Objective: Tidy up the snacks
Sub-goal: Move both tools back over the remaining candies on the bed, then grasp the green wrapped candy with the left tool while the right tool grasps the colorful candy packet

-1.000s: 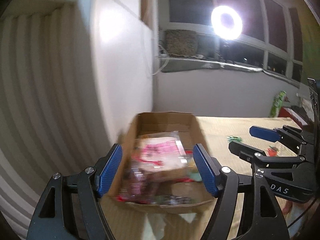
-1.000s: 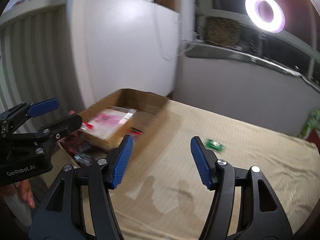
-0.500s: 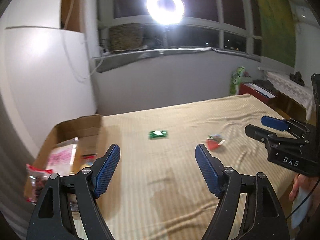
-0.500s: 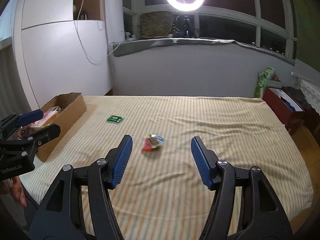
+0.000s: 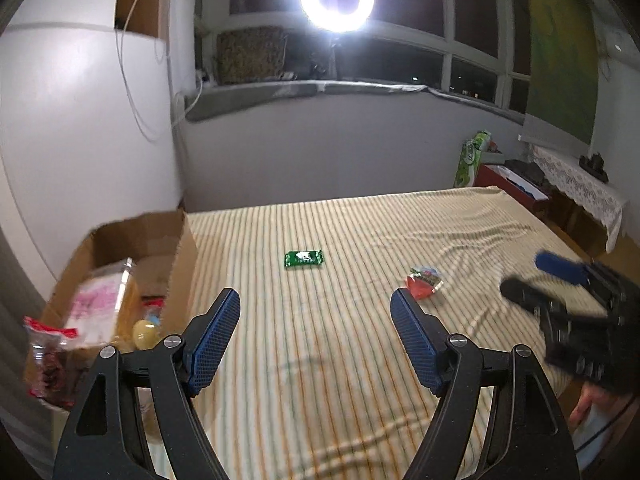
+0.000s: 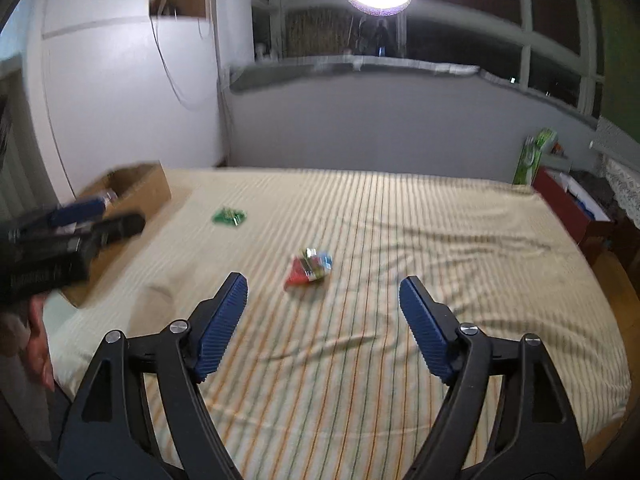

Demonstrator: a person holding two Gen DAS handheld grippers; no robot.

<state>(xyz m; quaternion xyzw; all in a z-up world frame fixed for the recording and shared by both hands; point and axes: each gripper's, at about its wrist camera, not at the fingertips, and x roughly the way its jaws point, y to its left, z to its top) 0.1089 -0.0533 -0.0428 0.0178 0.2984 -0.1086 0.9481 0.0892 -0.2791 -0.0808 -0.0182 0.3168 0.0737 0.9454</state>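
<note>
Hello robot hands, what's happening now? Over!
Left gripper open, right gripper open. Green packet and red packet loose on bed. Box waiting. Nothing blocking.

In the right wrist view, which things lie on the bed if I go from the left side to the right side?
cardboard box → green snack packet → red snack packet. Beyond the bed's right edge stands a red box.
</note>
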